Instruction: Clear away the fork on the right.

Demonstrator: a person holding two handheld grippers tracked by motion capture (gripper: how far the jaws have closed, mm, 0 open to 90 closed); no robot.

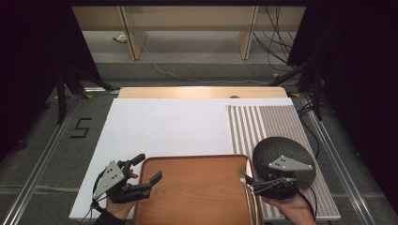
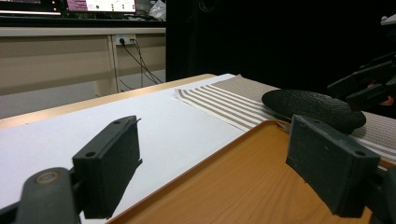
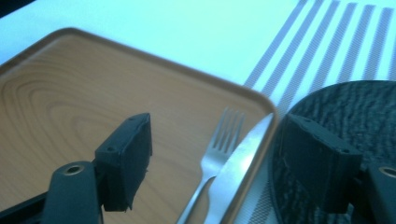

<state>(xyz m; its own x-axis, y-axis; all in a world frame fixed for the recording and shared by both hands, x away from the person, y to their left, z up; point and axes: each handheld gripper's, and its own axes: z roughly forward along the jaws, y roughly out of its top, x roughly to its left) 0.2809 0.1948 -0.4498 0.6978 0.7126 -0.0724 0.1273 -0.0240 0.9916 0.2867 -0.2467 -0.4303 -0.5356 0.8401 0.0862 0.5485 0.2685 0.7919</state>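
R gripper (image 3: 215,163) jaws wide, gripping nothing; fork (image 3: 219,149) and knife (image 3: 238,158) lie btwn its fingers at tray (image 1: 197,161) edge, dark plate (image 1: 281,145) just beyond. L gripper (image 1: 150,169) open, empty. Looks like cutlery pickup: next, drop onto one piece, close.

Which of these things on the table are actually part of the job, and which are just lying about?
In the job:
- fork
- knife
- wooden tray
- right gripper, jaws open over the cutlery
- black plate
- striped placemat

Just there:
- left gripper, open, holding nothing
- white sheet
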